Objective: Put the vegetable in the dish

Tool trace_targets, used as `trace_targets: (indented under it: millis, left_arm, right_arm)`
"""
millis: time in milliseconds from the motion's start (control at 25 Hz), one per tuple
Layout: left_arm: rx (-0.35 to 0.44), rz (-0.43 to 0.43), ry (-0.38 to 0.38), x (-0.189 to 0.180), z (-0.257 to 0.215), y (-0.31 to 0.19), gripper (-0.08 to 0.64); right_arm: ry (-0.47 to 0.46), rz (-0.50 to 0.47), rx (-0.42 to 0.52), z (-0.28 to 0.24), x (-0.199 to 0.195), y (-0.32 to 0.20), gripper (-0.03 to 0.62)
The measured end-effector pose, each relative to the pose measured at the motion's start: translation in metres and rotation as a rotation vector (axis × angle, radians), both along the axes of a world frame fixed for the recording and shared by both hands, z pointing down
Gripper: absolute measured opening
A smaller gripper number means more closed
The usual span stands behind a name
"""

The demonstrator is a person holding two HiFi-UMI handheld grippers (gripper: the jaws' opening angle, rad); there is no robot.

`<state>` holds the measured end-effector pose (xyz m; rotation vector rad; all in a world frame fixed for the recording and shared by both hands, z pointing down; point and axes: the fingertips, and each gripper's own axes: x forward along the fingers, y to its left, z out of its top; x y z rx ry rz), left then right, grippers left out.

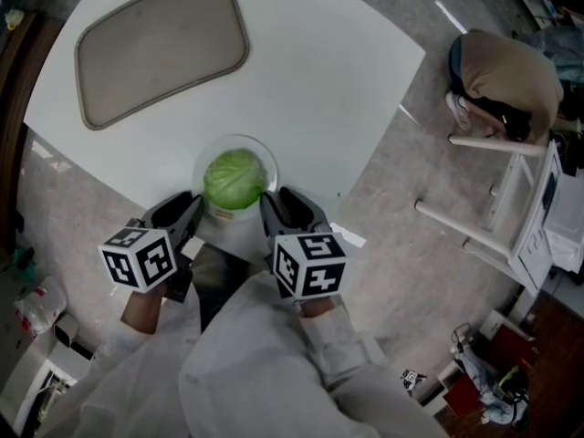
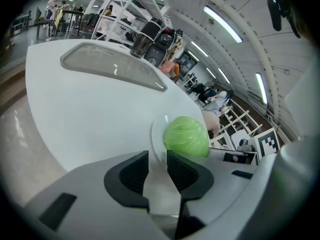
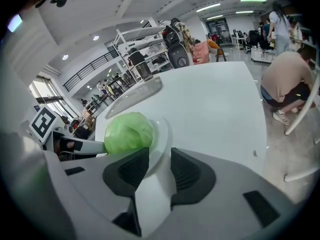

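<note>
Left tool point(image 2: 158, 156), right tool point(image 3: 160, 154) flank vegetable point(image 1: 234, 179) in dish point(image 1: 265, 153).

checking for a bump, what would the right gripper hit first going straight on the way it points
Probably the dish rim, right ahead in the gap of the open right gripper; the cabbage sits just beside that line.

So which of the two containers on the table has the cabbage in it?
The small round white dish at the near edge holds the cabbage; the big rectangular tray does not.
</note>
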<state>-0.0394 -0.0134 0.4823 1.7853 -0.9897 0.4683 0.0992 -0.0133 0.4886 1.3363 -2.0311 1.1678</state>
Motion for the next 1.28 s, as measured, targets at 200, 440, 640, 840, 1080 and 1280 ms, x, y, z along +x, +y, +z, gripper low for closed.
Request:
trace_targets:
  millis: [200, 440, 640, 840, 1080, 1280]
  left_arm:
    - [0.006, -0.008, -0.007, 0.004, -0.012, 0.002, 0.098]
    - [-0.022, -0.012, 0.003, 0.006, 0.004, -0.003, 0.098]
    - [-0.027, -0.007, 0.000, 0.002, 0.001, -0.001, 0.098]
    - [-0.043, -0.013, 0.026, 0.002, 0.015, -0.006, 0.098]
    - [-0.049, -0.021, 0.043, 0.008, 0.021, -0.012, 0.097]
    - [-0.049, -0.018, 0.031, 0.006, 0.023, -0.012, 0.097]
  right_arm:
    - [0.003, 0.006, 0.010, -0.011, 0.003, 0.002, 0.124]
    - [-0.037, 0.030, -0.022, 0.004, 0.004, -0.002, 0.124]
    - [-0.051, 0.041, -0.030, 0.001, 0.000, 0.000, 0.124]
    - [-0.034, 0.047, -0.043, 0.015, -0.003, -0.005, 0.124]
    - [-0.010, 0.047, -0.053, 0.023, -0.002, -0.010, 0.123]
    - [-0.017, 0.040, -0.063, 0.023, -0.004, -0.009, 0.121]
